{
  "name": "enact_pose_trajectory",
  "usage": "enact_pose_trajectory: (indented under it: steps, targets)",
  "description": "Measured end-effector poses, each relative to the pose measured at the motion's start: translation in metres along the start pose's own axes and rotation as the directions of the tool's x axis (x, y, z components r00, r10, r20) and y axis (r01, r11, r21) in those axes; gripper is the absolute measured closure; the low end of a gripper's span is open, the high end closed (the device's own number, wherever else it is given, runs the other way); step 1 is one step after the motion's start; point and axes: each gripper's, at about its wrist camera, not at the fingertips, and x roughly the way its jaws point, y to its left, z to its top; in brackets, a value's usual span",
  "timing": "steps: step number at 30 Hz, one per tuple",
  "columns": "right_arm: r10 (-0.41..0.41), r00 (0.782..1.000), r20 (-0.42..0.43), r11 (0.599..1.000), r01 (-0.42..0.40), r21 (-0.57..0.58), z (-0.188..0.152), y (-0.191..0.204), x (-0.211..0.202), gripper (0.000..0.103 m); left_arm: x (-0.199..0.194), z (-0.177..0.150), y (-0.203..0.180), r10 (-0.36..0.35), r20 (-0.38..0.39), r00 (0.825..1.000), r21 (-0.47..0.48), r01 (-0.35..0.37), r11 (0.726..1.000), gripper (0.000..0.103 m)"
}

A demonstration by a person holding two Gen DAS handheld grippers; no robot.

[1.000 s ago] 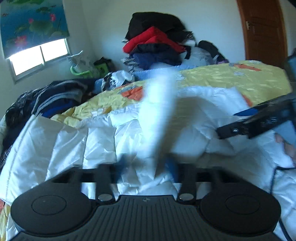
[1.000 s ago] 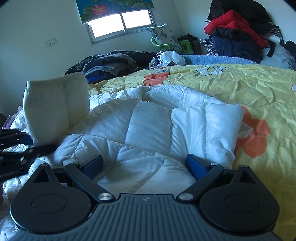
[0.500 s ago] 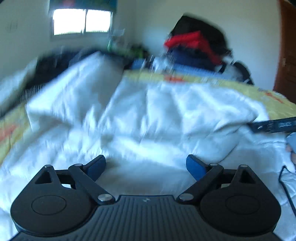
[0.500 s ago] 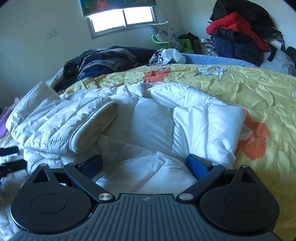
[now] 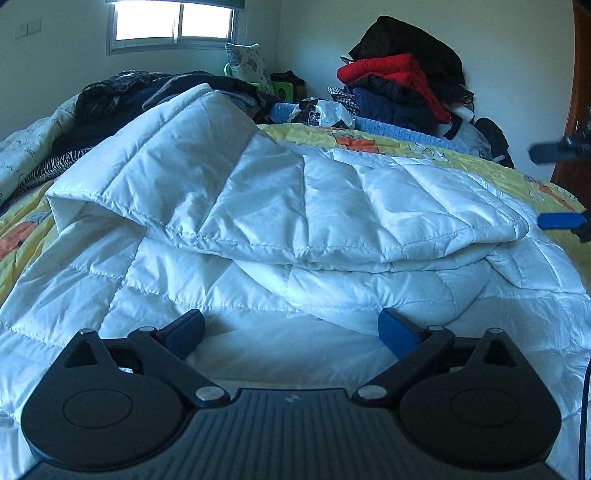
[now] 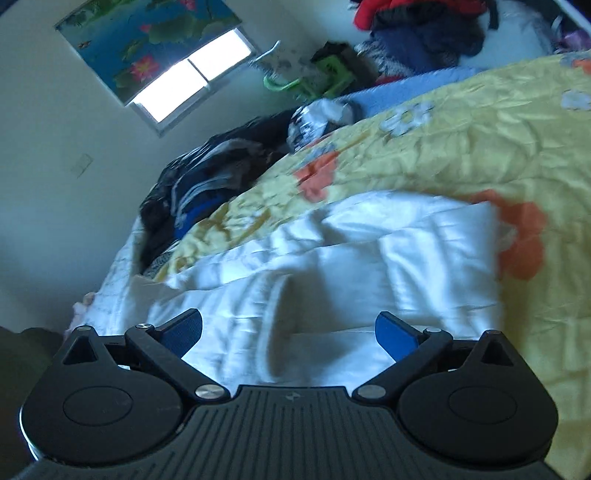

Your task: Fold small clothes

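Observation:
A white quilted jacket [image 5: 295, 229] lies on the yellow flowered bed sheet [image 5: 509, 166], with one sleeve [image 5: 207, 158] laid across its body. My left gripper [image 5: 291, 332] hovers low over the jacket's near edge; its jaws are opening and nothing is between them. In the right wrist view the picture is tilted and the same jacket [image 6: 351, 258] lies below my right gripper [image 6: 288, 330], whose jaws are also opening with nothing between the pads. The right gripper's blue fingertips [image 5: 559, 220] show at the right edge of the left wrist view, above the jacket's far side.
A heap of red, black and navy clothes [image 5: 399, 85] is piled against the far wall. Dark and striped garments [image 5: 110, 107] lie on the bed's left side under the window [image 5: 173, 22]. A brown door [image 5: 576, 110] stands at the right.
The sleeve that my left gripper held up has been let go and now lies across the jacket. The left gripper has dropped low. The right gripper has risen and rolled, tilting its view.

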Motion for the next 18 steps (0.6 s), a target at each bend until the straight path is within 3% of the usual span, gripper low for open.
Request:
enact_pose_trajectory:
  steps: [3, 6, 10, 11, 12, 14, 18]
  targets:
    - [0.023, 0.994, -0.104, 1.0, -0.024, -0.012, 0.003, 0.014, 0.022, 0.002, 0.0, 0.0, 0.001, 0.0, -0.003, 1.0, -0.002, 0.0, 1.0, 0.001]
    - [-0.024, 0.976, -0.216, 1.0, 0.021, -0.016, -0.002, 0.021, 0.049, 0.004, 0.0, 0.0, 0.002, -0.002, -0.005, 1.0, -0.006, 0.002, 1.0, 0.001]
    - [0.012, 0.966, -0.258, 0.999, -0.002, 0.038, -0.011, 0.025, 0.063, 0.009, 0.001, 0.0, 0.002, -0.003, -0.007, 1.0, -0.011, 0.003, 1.0, 0.0]
    - [0.019, 0.968, -0.249, 0.998, -0.005, 0.055, -0.012, 0.026, 0.062, 0.018, 0.001, 0.001, 0.002, -0.003, -0.008, 1.0, -0.013, 0.003, 1.0, 0.0]
    - [0.033, 0.971, -0.237, 0.997, -0.016, 0.071, -0.011, 0.026, 0.061, 0.033, 0.001, 0.001, 0.002, -0.005, -0.01, 1.0, -0.015, 0.005, 1.0, 0.0]
    - [0.042, 0.971, -0.237, 0.995, -0.018, 0.102, -0.008, 0.023, 0.059, 0.047, 0.001, 0.0, 0.002, -0.008, -0.012, 1.0, -0.019, 0.007, 1.0, 0.0]
    - [0.076, 0.97, -0.233, 0.984, -0.035, 0.176, -0.006, 0.01, 0.058, 0.055, 0.0, 0.0, 0.002, -0.01, -0.013, 1.0, -0.022, 0.01, 1.0, 0.0]
